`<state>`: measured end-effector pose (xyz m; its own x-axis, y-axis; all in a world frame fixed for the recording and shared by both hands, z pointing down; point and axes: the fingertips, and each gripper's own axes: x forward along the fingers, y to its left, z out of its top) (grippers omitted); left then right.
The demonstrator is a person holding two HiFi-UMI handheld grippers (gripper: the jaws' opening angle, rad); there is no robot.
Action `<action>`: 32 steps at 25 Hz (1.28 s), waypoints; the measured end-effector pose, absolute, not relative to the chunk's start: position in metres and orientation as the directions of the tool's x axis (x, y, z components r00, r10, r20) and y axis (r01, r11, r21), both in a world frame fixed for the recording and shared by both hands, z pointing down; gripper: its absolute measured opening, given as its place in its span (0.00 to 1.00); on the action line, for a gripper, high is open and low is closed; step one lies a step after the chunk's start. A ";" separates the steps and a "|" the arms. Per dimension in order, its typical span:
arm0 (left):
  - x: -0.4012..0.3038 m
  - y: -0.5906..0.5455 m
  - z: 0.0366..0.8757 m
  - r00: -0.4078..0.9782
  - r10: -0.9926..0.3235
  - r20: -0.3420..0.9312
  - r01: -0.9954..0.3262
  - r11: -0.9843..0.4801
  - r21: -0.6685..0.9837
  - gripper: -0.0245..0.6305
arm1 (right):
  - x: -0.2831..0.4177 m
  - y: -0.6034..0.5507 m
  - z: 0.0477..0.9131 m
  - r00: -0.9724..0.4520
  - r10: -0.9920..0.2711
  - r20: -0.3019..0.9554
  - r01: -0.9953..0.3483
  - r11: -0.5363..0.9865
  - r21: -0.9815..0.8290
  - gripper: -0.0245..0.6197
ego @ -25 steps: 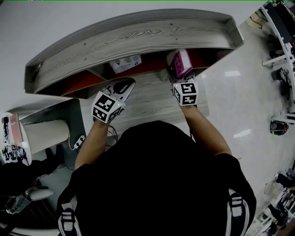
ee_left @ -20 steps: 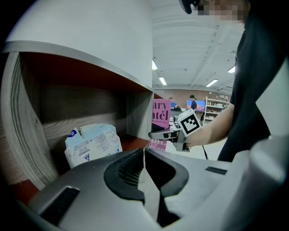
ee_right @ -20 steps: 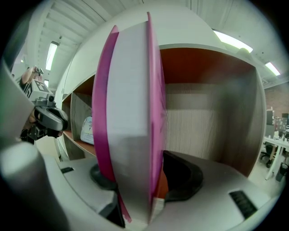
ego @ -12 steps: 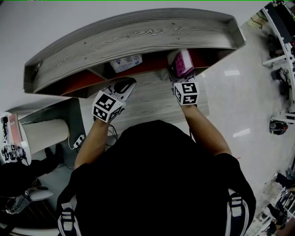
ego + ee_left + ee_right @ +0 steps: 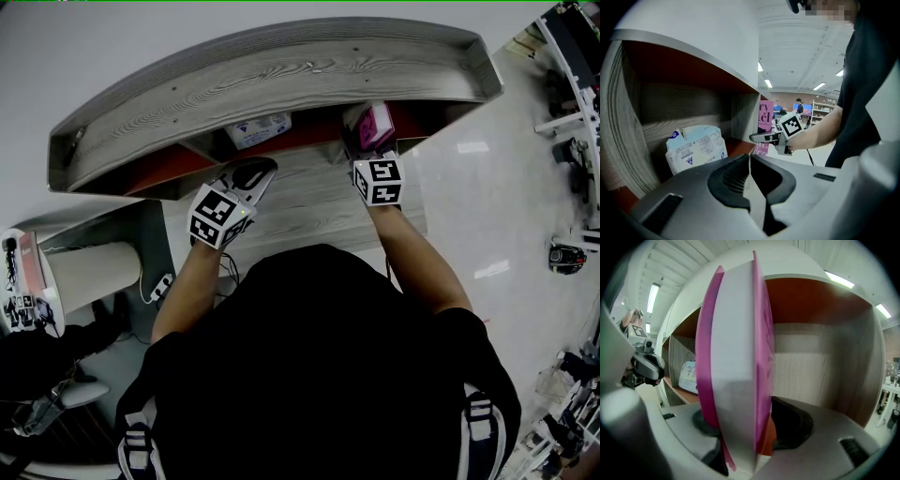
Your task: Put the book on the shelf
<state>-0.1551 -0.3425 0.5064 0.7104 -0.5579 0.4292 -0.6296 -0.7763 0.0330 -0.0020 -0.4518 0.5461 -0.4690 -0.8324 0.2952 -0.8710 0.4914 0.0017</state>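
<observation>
Mostly grey woodgrain shelf (image 5: 281,70), red-lined compartments (image 5: 314,127); glossy white floor (image 5: 487,216) beyond.

shelf (image 5: 281,75), right bay: book (image 5: 377,125) upright between just-opening jaws of my right gripper (image 5: 368,153) | next bay left: packet (image 5: 256,129), my left gripper (image 5: 249,175) before it

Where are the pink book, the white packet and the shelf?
pink book (image 5: 736,357), right gripper view, page edge
white packet (image 5: 696,147), left gripper view, printed front
shelf (image 5: 281,80), head view, wooden top

The left gripper (image 5: 255,170) has its jaws together; the right gripper's (image 5: 369,142) jaws have just been opening around the book (image 5: 733,357).
</observation>
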 end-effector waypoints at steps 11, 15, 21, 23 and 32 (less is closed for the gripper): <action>-0.158 -0.343 0.511 0.712 -0.550 0.437 -0.622 -0.782 0.029 0.08 | -0.006 -0.466 0.549 -0.467 -0.832 0.298 -0.874 0.486 -0.012 0.47; -0.160 -0.344 0.512 0.709 -0.552 0.438 -0.626 -0.779 0.031 0.08 | -0.006 -0.469 0.551 -0.467 -0.831 0.301 -0.875 0.484 -0.020 0.47; -0.161 -0.344 0.514 0.706 -0.550 0.446 -0.626 -0.779 0.031 0.08 | -0.007 -0.471 0.552 -0.467 -0.833 0.297 -0.877 0.479 -0.036 0.47; -0.161 -0.344 0.515 0.707 -0.549 0.445 -0.626 -0.779 0.034 0.08 | -0.006 -0.471 0.552 -0.466 -0.833 0.298 -0.877 0.478 -0.035 0.47; -0.161 -0.344 0.516 0.707 -0.551 0.443 -0.628 -0.777 0.037 0.08 | -0.004 -0.471 0.553 -0.462 -0.835 0.298 -0.881 0.471 -0.045 0.47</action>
<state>-0.1614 -0.3436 0.5163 0.7074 -0.5510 0.4427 -0.6285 -0.7769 0.0373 -0.0043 -0.4707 0.5526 -0.4622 -0.8351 0.2983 -0.8808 0.4713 -0.0453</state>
